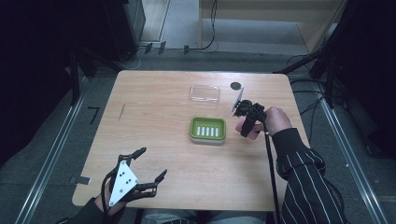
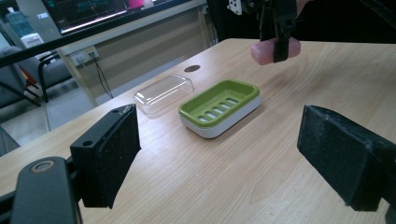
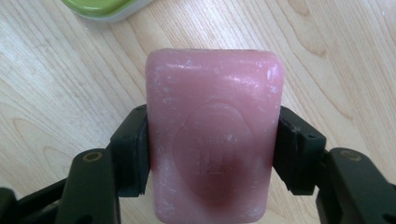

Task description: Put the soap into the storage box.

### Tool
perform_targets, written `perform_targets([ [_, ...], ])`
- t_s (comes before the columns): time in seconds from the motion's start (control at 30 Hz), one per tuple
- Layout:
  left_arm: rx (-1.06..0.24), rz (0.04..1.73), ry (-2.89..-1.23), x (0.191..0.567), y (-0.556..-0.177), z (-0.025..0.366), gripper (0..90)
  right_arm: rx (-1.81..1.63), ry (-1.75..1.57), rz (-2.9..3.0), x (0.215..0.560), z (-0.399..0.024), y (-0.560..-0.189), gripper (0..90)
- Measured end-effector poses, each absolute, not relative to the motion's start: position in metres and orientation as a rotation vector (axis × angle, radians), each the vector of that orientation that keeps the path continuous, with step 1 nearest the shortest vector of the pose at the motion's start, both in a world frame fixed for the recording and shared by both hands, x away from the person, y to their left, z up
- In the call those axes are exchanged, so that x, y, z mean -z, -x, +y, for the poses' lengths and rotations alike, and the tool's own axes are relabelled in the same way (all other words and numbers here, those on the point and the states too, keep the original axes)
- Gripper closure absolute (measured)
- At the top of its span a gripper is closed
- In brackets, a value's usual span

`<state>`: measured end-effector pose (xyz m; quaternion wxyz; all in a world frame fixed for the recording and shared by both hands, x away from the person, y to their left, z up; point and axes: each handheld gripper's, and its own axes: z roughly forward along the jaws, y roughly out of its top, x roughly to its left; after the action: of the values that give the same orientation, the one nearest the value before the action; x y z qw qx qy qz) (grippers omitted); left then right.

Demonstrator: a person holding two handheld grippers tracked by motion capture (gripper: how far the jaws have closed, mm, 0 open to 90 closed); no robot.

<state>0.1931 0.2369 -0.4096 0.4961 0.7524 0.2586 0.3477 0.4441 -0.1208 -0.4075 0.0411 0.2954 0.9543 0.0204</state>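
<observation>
The right tongs (image 3: 210, 154) are pinching a pink soap bar (image 3: 210, 140) by its long sides, holding it above the bench (image 1: 163, 130) just right of the green soap dish (image 1: 208, 129). The right gripper view is showing an embossed stamp on the bar. The left tongs (image 1: 150, 163) are hanging spread wide near the bench's front left corner. A clear lid (image 1: 205, 93) is lying behind the dish.

Pale wood-grain table (image 1: 159, 116) — waxy pink soap (image 3: 212, 140), glossy green plastic dish (image 2: 219, 107)

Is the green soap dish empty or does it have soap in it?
Empty: the green soap dish shows bare slots, and the right gripper holds the pink soap.
</observation>
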Motion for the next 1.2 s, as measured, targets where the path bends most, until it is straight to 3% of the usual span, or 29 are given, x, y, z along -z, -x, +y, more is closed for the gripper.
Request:
perform_targets([
  [1.2,-0.842,0.626,-1.828,0.41,-0.194,0.236,13.6,-0.105,-0.755,2.945,0.387,-0.089,-0.449,38.7],
])
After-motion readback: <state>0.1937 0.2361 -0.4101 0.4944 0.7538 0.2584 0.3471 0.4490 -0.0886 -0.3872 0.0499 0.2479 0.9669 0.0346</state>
